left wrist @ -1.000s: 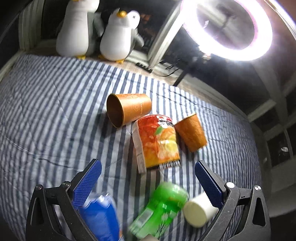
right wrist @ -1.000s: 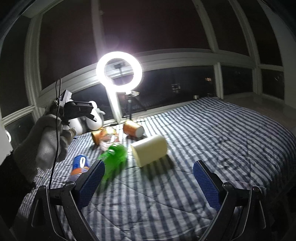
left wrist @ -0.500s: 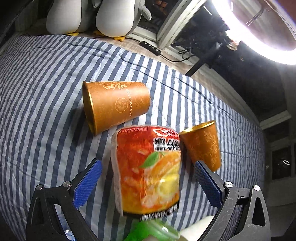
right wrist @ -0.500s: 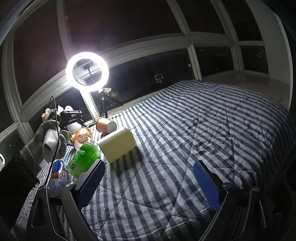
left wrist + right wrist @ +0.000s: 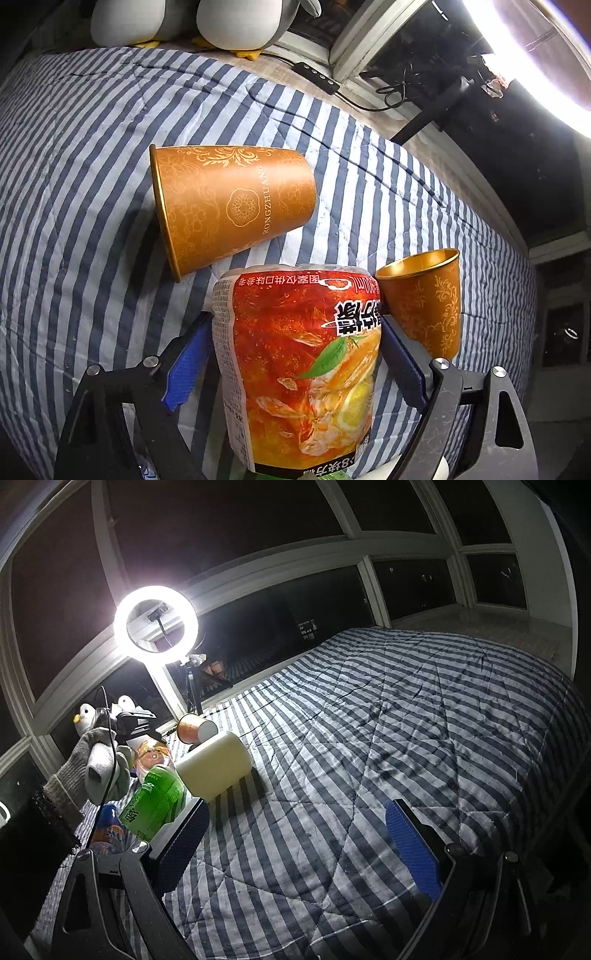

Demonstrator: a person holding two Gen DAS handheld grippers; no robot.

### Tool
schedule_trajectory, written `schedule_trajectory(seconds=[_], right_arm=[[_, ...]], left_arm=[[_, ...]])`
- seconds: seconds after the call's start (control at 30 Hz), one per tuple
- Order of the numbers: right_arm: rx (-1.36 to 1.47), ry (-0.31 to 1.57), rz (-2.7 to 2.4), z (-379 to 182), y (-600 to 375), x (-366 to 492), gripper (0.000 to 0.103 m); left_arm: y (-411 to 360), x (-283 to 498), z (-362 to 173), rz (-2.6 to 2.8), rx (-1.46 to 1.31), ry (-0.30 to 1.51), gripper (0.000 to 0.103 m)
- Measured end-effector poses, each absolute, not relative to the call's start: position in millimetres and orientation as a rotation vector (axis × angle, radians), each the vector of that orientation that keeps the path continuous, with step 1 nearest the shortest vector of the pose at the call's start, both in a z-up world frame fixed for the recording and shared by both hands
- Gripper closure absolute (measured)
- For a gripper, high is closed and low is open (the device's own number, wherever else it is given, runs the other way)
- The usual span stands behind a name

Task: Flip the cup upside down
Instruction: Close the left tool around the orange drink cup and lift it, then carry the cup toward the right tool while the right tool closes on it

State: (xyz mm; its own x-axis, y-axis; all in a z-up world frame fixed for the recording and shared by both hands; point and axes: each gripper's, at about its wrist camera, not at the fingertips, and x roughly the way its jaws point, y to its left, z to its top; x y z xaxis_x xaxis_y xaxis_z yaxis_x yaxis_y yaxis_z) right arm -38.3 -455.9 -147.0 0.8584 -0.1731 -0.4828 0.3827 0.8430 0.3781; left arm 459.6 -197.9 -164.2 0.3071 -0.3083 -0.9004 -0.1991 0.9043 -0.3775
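An orange-red printed drink cup (image 5: 299, 362) lies on its side on the striped bedspread (image 5: 74, 155), its rim toward me. My left gripper (image 5: 291, 354) has its blue pads on both sides of it, closed on the cup's body. A large orange paper cup (image 5: 229, 203) lies on its side just beyond. A small gold-lined orange cup (image 5: 428, 299) lies to the right. My right gripper (image 5: 295, 845) is open and empty above the bedspread (image 5: 388, 738). The gloved hand with the left gripper (image 5: 103, 764) shows at the left of the right wrist view.
A cream cylinder cup (image 5: 214, 768), a green bottle (image 5: 155, 801) and a blue bottle (image 5: 107, 827) lie near the left gripper. Two penguin toys (image 5: 184, 22) sit at the bed's far edge. A ring light (image 5: 155, 624) stands beyond the bed.
My left gripper moved forward and down over the printed cup and its pads closed in on the cup's sides. My right gripper swung slightly and stayed open.
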Motion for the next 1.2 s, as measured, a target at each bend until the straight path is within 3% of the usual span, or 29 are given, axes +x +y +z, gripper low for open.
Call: schedule_trajectory(seconds=[0.6,0.93,1.2], right_arm=[[0.462,0.439,-0.287,-137.9,-441.4,-37.8,0.009],[0.475,0.437,-0.238,-129.8,-430.3,-40.1,0.009],[0.468,0.446,-0.201,-123.5,-419.4,-41.3,0.009]], left_arm=[[-177.2,418.8,-101.9,-0.191,-0.489,1.197,0.014],[-190.4,310.4,-53.0,-0.379,-0.380,1.165,0.014],[-194.4,222.3,-73.6,-0.475,-0.364,1.226,0.014]])
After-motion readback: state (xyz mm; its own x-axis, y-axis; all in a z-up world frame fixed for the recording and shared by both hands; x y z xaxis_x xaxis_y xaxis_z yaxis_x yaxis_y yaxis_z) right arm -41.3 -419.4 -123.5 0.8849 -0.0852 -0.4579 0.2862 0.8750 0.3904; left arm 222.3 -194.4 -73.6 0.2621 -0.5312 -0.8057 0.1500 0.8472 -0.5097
